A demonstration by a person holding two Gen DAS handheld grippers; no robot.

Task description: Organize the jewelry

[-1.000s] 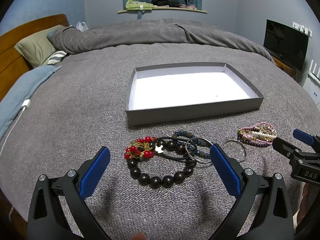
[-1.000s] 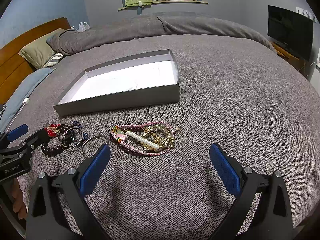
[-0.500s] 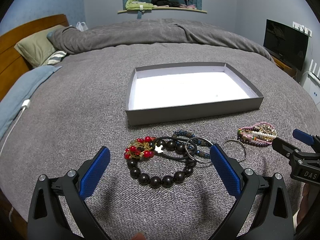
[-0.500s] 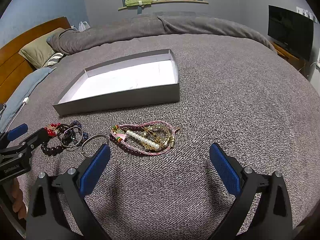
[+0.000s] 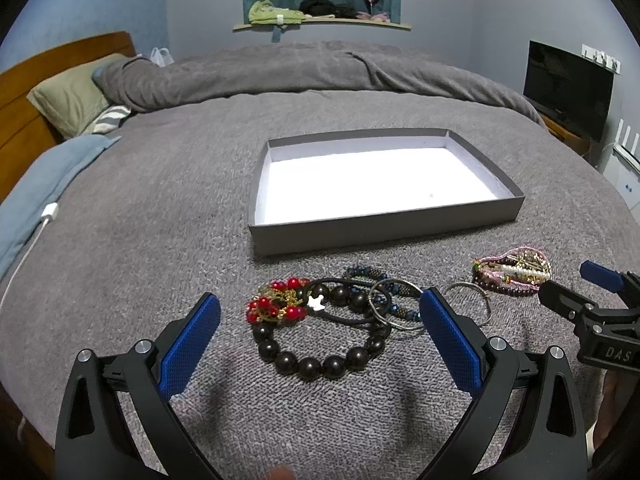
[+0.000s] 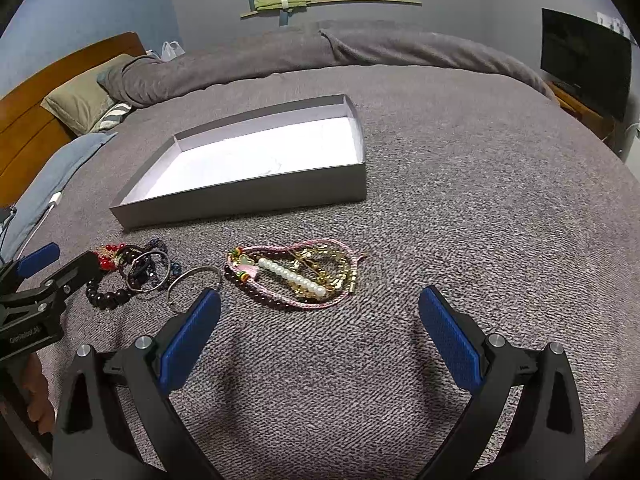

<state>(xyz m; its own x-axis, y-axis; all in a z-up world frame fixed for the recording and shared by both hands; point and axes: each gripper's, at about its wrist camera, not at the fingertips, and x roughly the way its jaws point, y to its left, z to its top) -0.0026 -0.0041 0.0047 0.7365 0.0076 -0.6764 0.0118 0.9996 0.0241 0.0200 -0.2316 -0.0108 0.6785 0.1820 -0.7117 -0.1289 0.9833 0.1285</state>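
A shallow grey tray (image 5: 384,227) with a white floor lies empty on the grey bedspread; it also shows in the right wrist view (image 6: 248,196). In front of it lie a dark bead bracelet (image 5: 320,362), a red bead cluster (image 5: 276,306), silver rings (image 5: 394,306) and a pink, pearl and gold pile (image 5: 514,270) (image 6: 296,276). My left gripper (image 5: 318,334) is open above the dark bracelet. My right gripper (image 6: 320,322) is open just short of the pink pile.
The bed has a wooden headboard (image 5: 48,76), pillows (image 5: 68,98) and a blue blanket with a white cable (image 5: 44,220) at left. A television (image 5: 566,86) stands at right. A shelf with clothes (image 5: 320,20) is on the far wall.
Both grippers have held almost still; the views shifted only slightly. The jewelry and tray have not moved.
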